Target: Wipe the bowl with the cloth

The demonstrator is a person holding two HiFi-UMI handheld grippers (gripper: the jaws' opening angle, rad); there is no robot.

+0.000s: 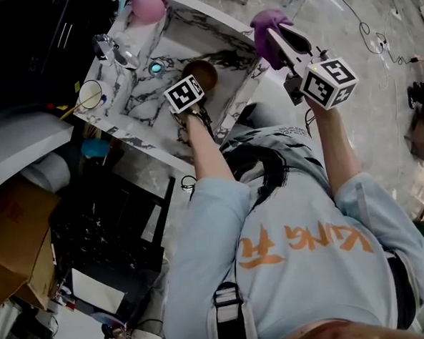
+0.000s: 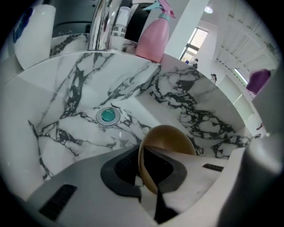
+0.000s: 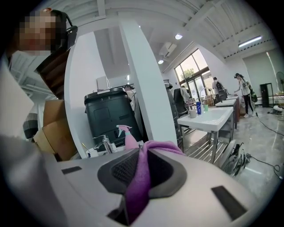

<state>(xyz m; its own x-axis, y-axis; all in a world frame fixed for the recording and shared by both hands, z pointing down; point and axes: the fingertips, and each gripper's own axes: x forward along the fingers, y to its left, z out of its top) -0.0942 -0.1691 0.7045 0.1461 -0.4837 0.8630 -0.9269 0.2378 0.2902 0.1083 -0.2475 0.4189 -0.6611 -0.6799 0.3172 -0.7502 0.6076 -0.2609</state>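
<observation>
Left gripper (image 2: pixel 143 174): fingers pinch the rim of the brown bowl (image 2: pixel 171 136), which is tilted on edge inside the marble sink (image 2: pixel 66 88), near the green drain (image 2: pixel 108 116). Right gripper (image 3: pixel 138 175): fingers clamp the purple cloth (image 1: pixel 267 22), raised outside the sink's right wall (over the floor) and well apart from the bowl. Faucet (image 2: pixel 101 24) and pink spray bottle (image 2: pixel 154 37) stand on the sink's far rim. A white cup (image 1: pixel 91 94) sits on the sink's left ledge.
</observation>
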